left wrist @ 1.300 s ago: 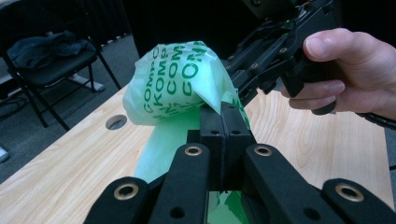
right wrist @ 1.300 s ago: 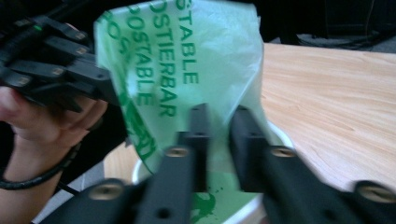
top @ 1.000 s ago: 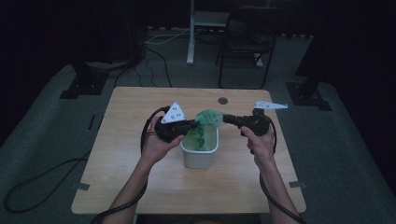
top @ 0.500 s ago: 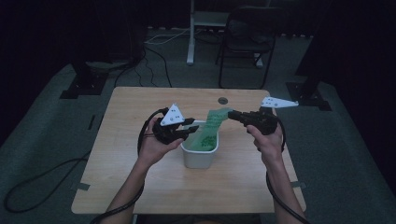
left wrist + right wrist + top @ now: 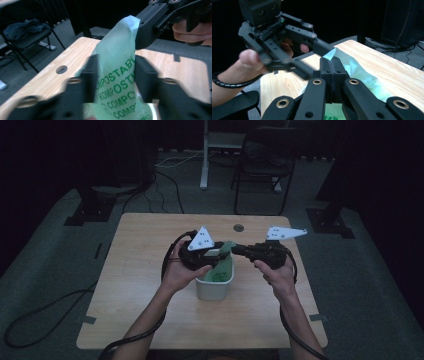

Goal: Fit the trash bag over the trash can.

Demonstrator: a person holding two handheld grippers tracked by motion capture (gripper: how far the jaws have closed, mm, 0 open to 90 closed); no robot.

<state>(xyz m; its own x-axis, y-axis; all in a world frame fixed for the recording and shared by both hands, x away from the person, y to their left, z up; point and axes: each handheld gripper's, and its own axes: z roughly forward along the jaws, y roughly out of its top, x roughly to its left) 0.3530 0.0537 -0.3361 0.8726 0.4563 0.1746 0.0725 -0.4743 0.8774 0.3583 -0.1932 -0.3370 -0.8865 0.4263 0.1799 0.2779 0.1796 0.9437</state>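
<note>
The room beyond the table was dark, and the far equipment could not be made out; the lower part of the green compostable bag was cut off at the bottom of the left gripper view, and its print read only in part. The left gripper's black jaws were blurred there.

The wooden table stood on grey carpet, with a round cable hole near its far edge. A folding chair and a pale stand post stood behind it, and cables lay on the floor.

A white bin sat at mid-table with the bag rising out of it. The right gripper had its jaws pressed together, pinching the bag's upper edge and holding it stretched above the bin. The left gripper had its jaws spread either side of the raised bag; they had just been closing somewhat, and the bag stood between them without being visibly clamped.
</note>
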